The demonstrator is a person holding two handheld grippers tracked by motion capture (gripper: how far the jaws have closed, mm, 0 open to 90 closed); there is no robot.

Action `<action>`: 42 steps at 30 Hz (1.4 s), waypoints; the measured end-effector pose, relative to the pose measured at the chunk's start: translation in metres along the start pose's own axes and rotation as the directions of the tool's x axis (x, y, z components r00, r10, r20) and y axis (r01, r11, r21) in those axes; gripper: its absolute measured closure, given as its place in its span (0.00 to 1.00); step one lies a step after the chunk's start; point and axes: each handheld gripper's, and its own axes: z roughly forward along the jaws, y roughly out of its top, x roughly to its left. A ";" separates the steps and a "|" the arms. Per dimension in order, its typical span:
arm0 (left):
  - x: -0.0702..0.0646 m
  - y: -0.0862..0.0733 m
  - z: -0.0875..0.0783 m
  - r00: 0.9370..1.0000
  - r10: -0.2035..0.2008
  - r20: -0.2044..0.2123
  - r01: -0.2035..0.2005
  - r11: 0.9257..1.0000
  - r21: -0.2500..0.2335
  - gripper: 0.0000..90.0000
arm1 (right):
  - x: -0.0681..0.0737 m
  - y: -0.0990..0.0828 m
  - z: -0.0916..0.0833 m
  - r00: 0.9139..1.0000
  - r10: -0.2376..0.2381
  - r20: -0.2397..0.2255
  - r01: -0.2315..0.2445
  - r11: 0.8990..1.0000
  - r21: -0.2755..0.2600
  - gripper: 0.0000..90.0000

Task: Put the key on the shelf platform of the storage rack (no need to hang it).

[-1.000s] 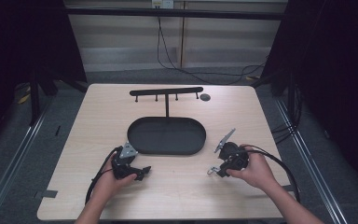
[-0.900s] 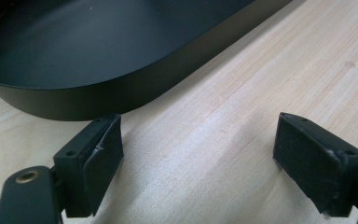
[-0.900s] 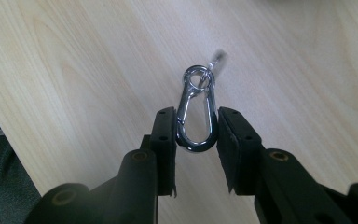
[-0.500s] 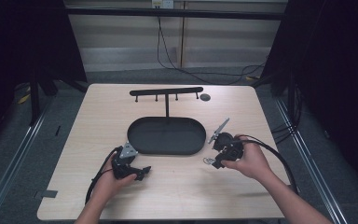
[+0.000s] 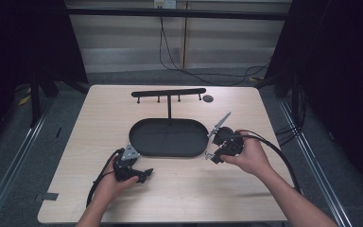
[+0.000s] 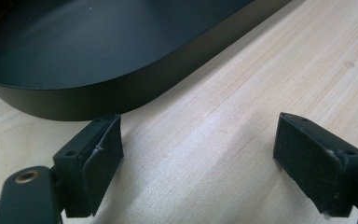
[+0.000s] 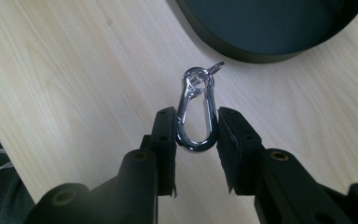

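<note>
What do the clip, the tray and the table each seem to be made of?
Clip: polished metal, probably steel; it is silvery with bright reflections. Tray: matte black, likely painted metal or plastic; which one is unclear. Table: pale wood or wood-look laminate, showing straight grain lines.

Silver carabiner (image 7: 196,112), black tray (image 5: 170,137), pale wood-grain table (image 5: 99,109).

Rack (image 5: 169,93) behind tray (image 5: 170,150), on table (image 5: 99,113)

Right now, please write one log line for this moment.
left gripper: open, empty | right gripper: shut on carabiner | beside tray
</note>
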 end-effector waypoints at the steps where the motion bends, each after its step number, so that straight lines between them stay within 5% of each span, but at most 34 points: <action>1: 0.000 0.000 0.000 1.000 0.001 0.000 -0.001 1.000 0.000 0.17 | -0.001 0.001 0.000 1.000 -0.001 -0.003 0.001 1.000 -0.004 0.76; 42: 0.000 0.000 0.000 1.000 0.002 -0.002 -0.002 1.000 -0.003 0.17 | -0.019 0.039 0.006 0.998 0.046 0.038 -0.044 0.997 -0.058 0.76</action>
